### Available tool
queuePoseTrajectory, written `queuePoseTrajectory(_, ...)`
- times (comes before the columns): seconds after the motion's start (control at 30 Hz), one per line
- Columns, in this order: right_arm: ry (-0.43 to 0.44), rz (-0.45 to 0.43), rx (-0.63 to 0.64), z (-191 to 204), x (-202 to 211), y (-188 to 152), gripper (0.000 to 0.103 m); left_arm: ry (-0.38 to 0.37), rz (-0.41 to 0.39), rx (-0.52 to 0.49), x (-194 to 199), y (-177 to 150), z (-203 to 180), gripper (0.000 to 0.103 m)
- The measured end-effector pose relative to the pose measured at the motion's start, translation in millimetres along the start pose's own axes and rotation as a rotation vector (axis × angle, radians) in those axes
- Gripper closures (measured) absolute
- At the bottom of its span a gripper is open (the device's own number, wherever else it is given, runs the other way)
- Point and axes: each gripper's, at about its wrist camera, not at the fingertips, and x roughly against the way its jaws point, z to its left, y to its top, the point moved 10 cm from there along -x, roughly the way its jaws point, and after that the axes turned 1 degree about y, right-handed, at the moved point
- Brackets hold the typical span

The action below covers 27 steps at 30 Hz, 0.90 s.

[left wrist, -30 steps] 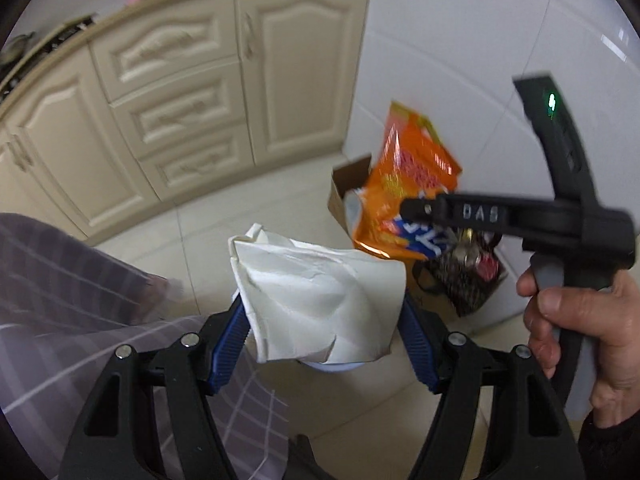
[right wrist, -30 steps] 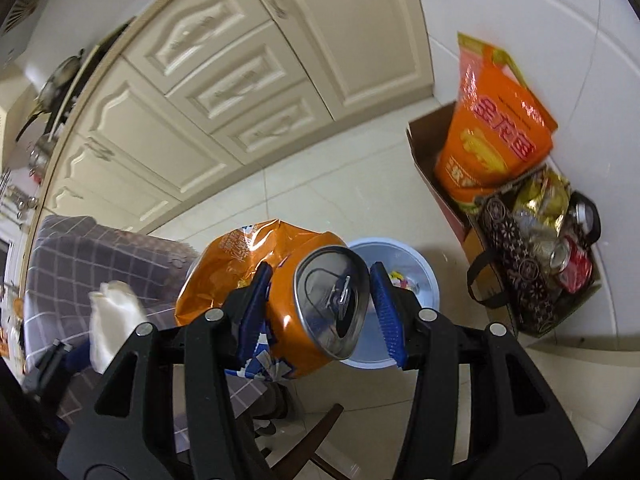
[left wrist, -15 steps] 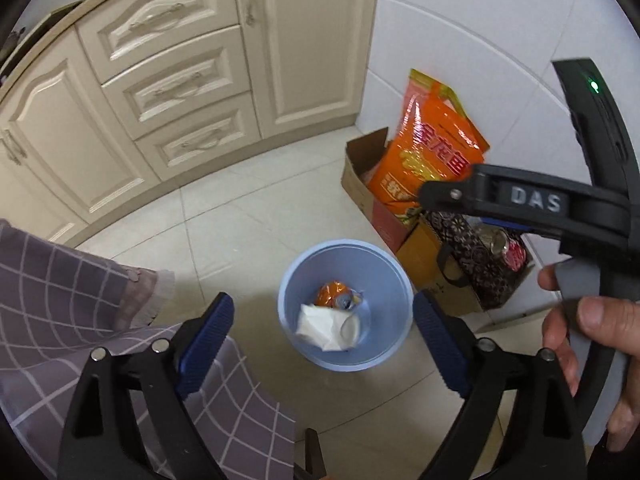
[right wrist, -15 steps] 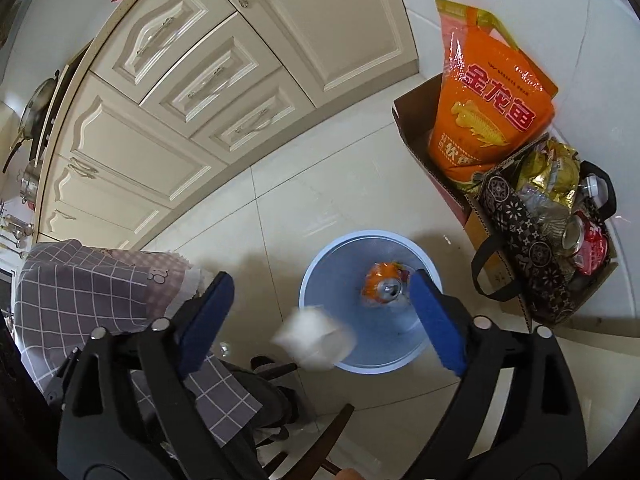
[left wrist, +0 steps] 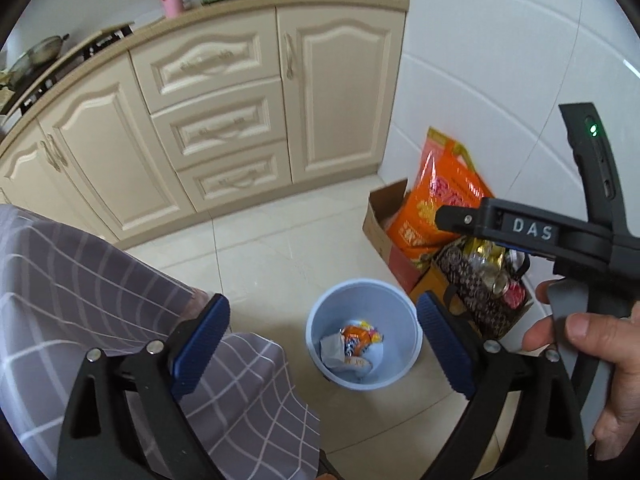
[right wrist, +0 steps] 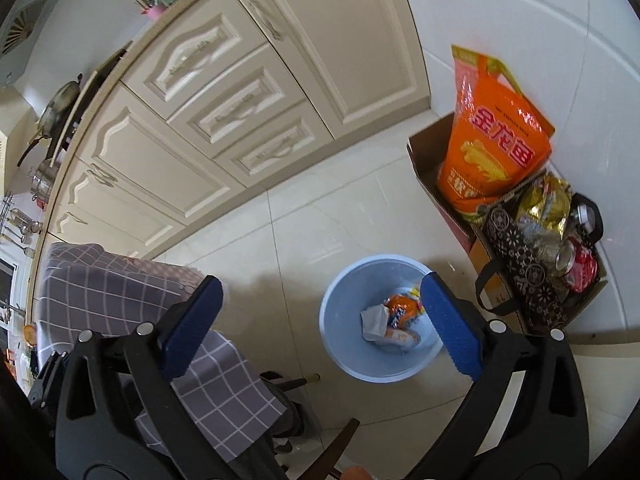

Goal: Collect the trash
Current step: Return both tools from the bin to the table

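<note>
Left gripper point(left wrist: 322, 342): fingers spread and widening, nothing between them. Right gripper point(right wrist: 320, 320): fingers spread wide, empty. Blue bin point(left wrist: 400, 304) on the floor: holds crumpled white paper point(left wrist: 331, 349) on the left and a crushed orange can point(left wrist: 356, 336) touching it on the right. Cardboard box point(right wrist: 430, 152) with orange bag point(right wrist: 496, 148): far right, by the wall.

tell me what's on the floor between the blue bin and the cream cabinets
Nothing: bare pale floor tile runs from the blue bin to the cream cabinets, clearest in the right wrist view. The grey checked cloth sits off to one side.
</note>
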Motion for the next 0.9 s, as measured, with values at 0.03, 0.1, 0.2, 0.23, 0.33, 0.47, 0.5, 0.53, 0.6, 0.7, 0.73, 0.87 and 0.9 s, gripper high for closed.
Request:
queuePoseTrajectory(0.03,0.003,-0.008,0.006,4,4,2,0.006,0.000,-0.019,0.009,10,4,3,0.010)
queuePoseTrajectory(0.1,0.013,-0.032,0.025,18,16,7,0.006,0.003,-0.048,0.021,26,9,9,0.010)
queuePoseTrajectory(0.2,0.025,-0.072,0.060,39,35,14,0.006,0.006,-0.091,0.040,50,17,18,0.010)
queuePoseTrajectory(0.23,0.030,-0.085,0.073,47,41,16,0.006,0.008,-0.103,0.048,58,19,21,0.010)
queuePoseTrajectory(0.33,0.054,-0.123,0.115,75,62,21,0.006,0.018,-0.155,0.079,89,26,36,0.009)
queuePoseTrajectory(0.47,0.100,-0.172,0.180,116,90,24,0.006,0.044,-0.214,0.108,123,31,56,0.009)
queuePoseTrajectory(0.5,0.109,-0.182,0.194,126,95,23,0.006,0.055,-0.229,0.114,132,31,62,0.009)
queuePoseTrajectory(0.53,0.122,-0.194,0.218,139,102,22,0.006,0.074,-0.246,0.120,143,32,70,0.008)
queuePoseTrajectory(0.6,0.141,-0.206,0.252,158,111,19,0.006,0.099,-0.269,0.133,159,30,82,0.008)
queuePoseTrajectory(0.7,0.180,-0.228,0.309,192,125,11,0.006,0.140,-0.299,0.156,183,27,103,0.007)
queuePoseTrajectory(0.73,0.193,-0.235,0.329,204,129,8,0.006,0.158,-0.308,0.163,190,24,110,0.007)
queuePoseTrajectory(0.87,0.239,-0.252,0.396,245,143,-7,0.006,0.218,-0.351,0.232,224,11,147,0.007)
queuePoseTrajectory(0.9,0.249,-0.255,0.410,254,145,-10,0.006,0.230,-0.362,0.247,233,8,156,0.007)
